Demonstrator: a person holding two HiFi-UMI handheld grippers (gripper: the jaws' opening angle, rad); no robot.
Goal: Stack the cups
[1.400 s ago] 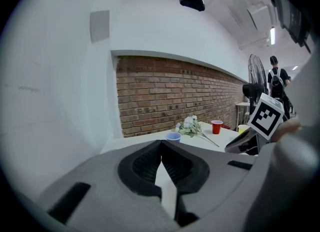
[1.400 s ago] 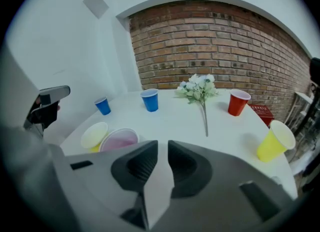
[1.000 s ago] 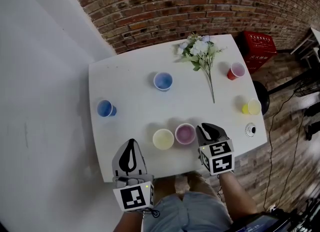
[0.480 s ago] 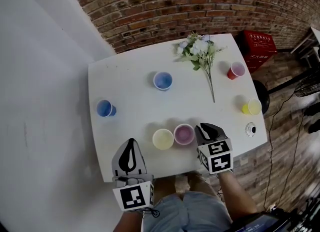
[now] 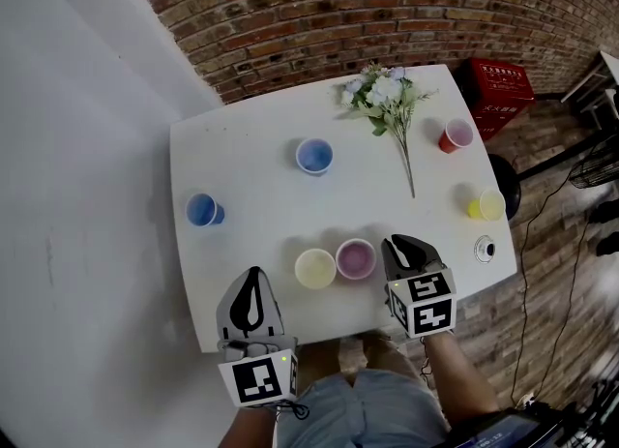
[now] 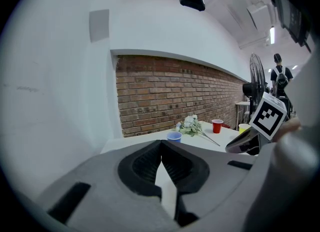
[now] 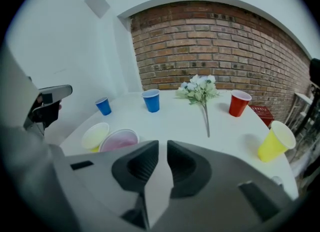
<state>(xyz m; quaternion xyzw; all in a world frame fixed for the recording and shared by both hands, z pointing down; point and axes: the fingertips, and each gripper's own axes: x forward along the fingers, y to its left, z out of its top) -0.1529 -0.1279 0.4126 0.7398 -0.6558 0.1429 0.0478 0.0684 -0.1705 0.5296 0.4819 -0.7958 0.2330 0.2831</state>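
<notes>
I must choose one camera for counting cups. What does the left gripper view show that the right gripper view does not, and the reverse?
Only the left gripper view: a person and a ceiling lamp at the back. Only the right gripper view: the pink cup, the pale yellow cup beside it, and a second blue cup farther left. Both: the flowers, red cup, yellow cup, one blue cup, brick wall.

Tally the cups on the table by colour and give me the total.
Blue cups: 2
Yellow cups: 2
Pink cup: 1
Red cup: 1
Total: 6 cups
</notes>
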